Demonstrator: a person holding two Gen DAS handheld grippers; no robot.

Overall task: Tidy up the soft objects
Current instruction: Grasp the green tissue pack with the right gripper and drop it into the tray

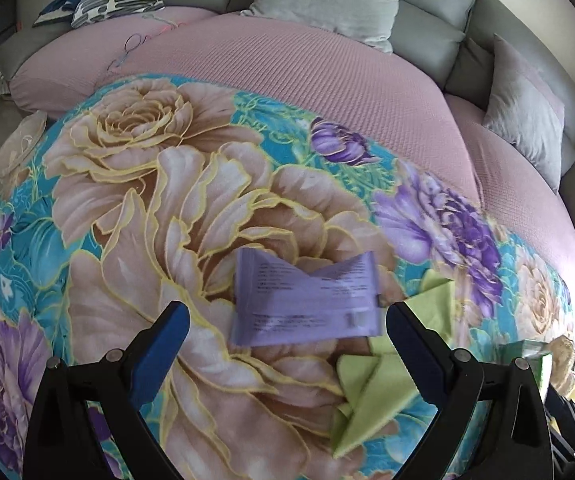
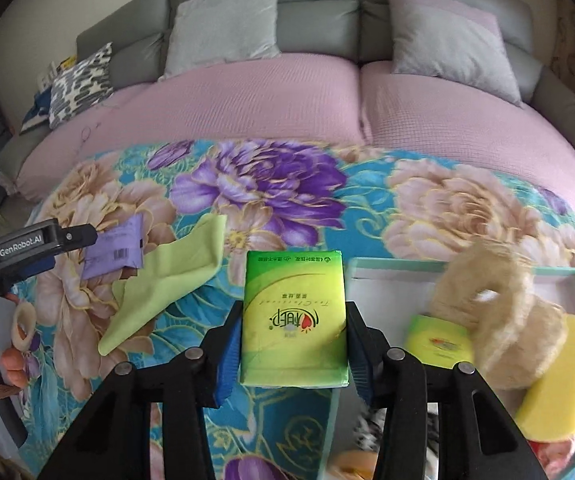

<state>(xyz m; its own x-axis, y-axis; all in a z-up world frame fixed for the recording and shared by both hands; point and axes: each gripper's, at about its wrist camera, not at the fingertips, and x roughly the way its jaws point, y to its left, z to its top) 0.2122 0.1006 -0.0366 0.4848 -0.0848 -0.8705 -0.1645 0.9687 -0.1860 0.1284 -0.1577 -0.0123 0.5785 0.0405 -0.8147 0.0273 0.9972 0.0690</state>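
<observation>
Your right hand-held gripper (image 2: 293, 344) is clamped across the narrow sides of the green tissue pack (image 2: 293, 320), which sits lifted just left of the white box (image 2: 387, 280) (likely the collecting spot, since a second pack, yarn and sponge lie there). Your left hand-held gripper (image 1: 287, 320) hangs wide and empty over the purple packet (image 1: 305, 300), beside the green cloth (image 1: 371, 392) on the floral blanket (image 1: 127, 200).

Purple packet (image 1: 305, 300) between open gripper (image 1: 287, 332) fingers
</observation>
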